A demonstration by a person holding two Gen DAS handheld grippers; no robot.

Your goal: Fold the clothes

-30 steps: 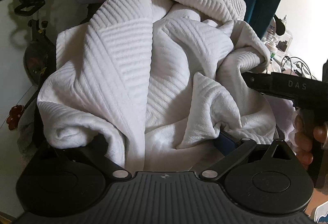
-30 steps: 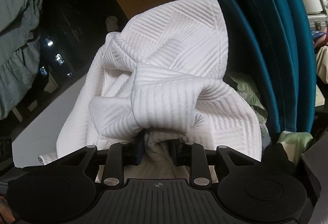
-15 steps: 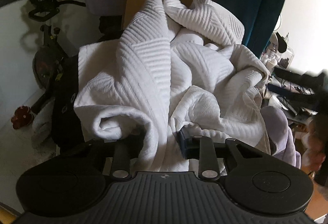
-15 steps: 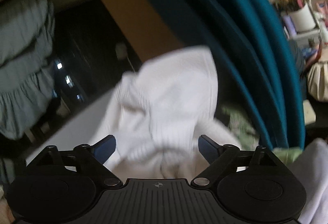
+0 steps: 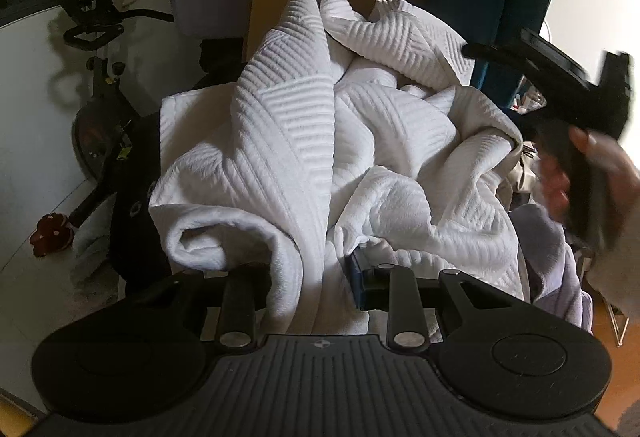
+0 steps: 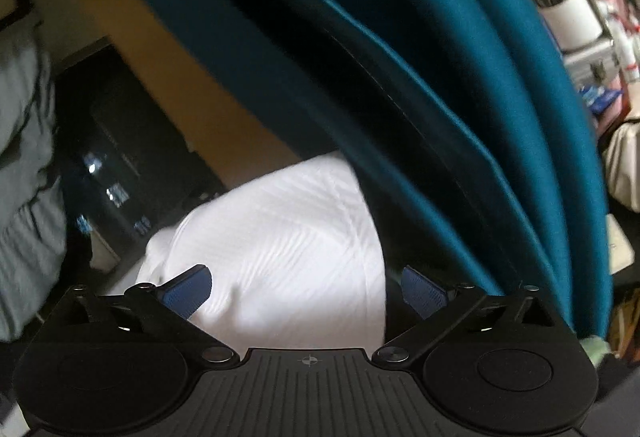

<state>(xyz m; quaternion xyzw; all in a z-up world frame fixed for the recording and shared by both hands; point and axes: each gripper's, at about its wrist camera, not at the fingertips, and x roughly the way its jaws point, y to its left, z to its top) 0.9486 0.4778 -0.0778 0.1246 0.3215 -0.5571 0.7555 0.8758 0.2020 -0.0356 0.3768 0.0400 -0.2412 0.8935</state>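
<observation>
Between my left gripper's closed fingers a fold of the white robe is pinched; my right gripper gapes wide, robe just ahead, untouched.

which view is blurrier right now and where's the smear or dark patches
Right wrist view: motion blur throughout, smearing the white ribbed garment and teal curtain; the open right gripper stays sharp. Left wrist view: mostly crisp, the garment's ribs clear and the left gripper shut on it; only the hand at right is smeared, and the upper-left background is dark.
</observation>
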